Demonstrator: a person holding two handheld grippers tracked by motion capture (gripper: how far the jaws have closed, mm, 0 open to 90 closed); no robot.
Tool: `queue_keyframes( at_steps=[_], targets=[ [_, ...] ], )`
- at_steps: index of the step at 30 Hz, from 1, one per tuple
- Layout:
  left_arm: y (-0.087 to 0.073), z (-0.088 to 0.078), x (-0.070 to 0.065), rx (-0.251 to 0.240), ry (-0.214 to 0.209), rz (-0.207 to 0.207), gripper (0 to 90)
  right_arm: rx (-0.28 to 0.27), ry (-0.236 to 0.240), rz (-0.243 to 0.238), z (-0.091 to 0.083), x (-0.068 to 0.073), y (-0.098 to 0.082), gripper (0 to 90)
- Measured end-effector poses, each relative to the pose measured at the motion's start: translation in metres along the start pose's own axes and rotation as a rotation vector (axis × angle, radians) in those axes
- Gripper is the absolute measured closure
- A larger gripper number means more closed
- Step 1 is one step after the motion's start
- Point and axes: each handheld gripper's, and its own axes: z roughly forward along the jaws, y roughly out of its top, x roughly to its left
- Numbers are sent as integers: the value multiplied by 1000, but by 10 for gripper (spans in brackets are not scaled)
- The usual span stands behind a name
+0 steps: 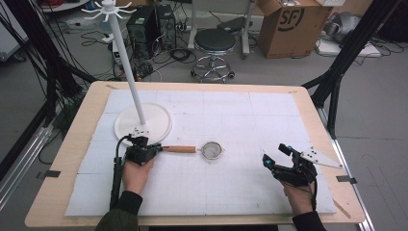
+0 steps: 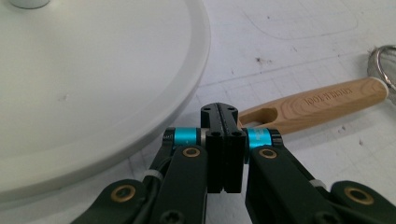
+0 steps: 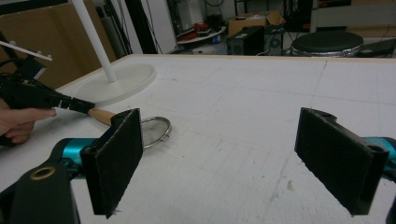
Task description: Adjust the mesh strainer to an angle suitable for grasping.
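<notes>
— Where is the strainer from the white stand base?

— Just beside its near rim on the counter, wooden handle pointing at my left tongs.

— Holding it?

— I judge yes: they're closed at the handle's tip. My right tongs sit wide, empty, well apart.

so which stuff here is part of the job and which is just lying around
In the job:
- strainer with wooden handle
- left gripper, shut at the handle's end
- white hook stand

Lying about:
- right gripper, open
- stool
- cardboard box
</notes>
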Motion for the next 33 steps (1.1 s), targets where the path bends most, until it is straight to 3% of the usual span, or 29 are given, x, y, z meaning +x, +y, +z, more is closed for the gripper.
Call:
queue_keyframes(
  at_steps=[5,7,20,22,26,30,33],
  targets=[
    [3,6,-8,0,-4,23,898,2,-13,3,-4,-3,-1,144],
    [5,11,-10,8,-34,12,898,1,-17,5,-5,-4,-2,144],
    [19,52,-74,32,-103,145,898,-6,-58,22,-24,-10,-6,144],
    [20,54,-77,30,-106,156,898,-3,-59,26,-25,-10,-6,144],
    [21,56,-76,17,-125,127,898,-1,-63,24,-26,-10,-8,144],
    [21,57,-80,13,-125,152,898,3,-60,21,-23,-9,-7,144],
    [19,51,-74,-5,-159,109,898,5,-63,10,-22,-8,-7,144]
  ],
)
